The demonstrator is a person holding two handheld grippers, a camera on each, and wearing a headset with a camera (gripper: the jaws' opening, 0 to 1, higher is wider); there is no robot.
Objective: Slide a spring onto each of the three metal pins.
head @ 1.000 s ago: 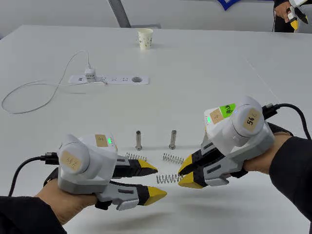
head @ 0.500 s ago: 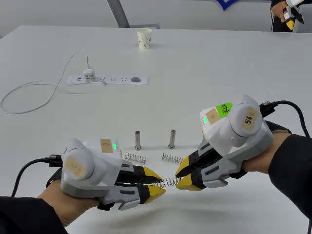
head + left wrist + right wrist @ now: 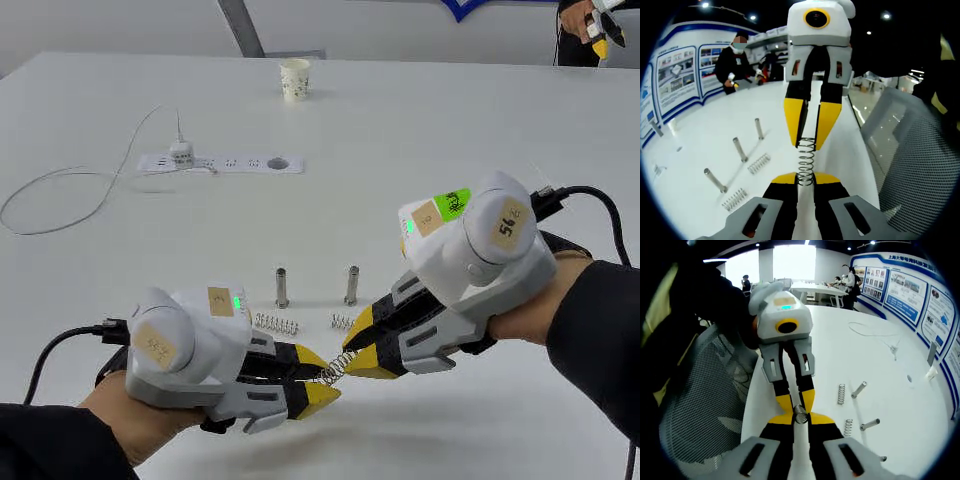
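Note:
A thin steel spring (image 3: 335, 367) hangs in the air between my two grippers, tilted up to the right. My left gripper (image 3: 320, 379) is shut on its lower end, and the right gripper (image 3: 352, 351) is shut on its upper end. In the left gripper view the spring (image 3: 806, 160) runs from my left gripper (image 3: 805, 178) up to the right gripper (image 3: 808, 141). Three upright metal pins (image 3: 740, 149) stand bare on the white table (image 3: 400, 180); two pins (image 3: 281, 287) show in the head view. Two more springs (image 3: 277, 323) lie flat just in front of them.
A white power strip (image 3: 222, 162) with a plugged cable (image 3: 60, 200) lies at the back left, a paper cup (image 3: 297, 78) stands farther back. A mesh chair (image 3: 910, 150) sits beside the table's near edge. A person (image 3: 737, 60) stands beyond the table.
My left gripper moved in and shut on the free end of the spring that the right gripper held. The right gripper then shifted left and rose a little, tilting the spring.

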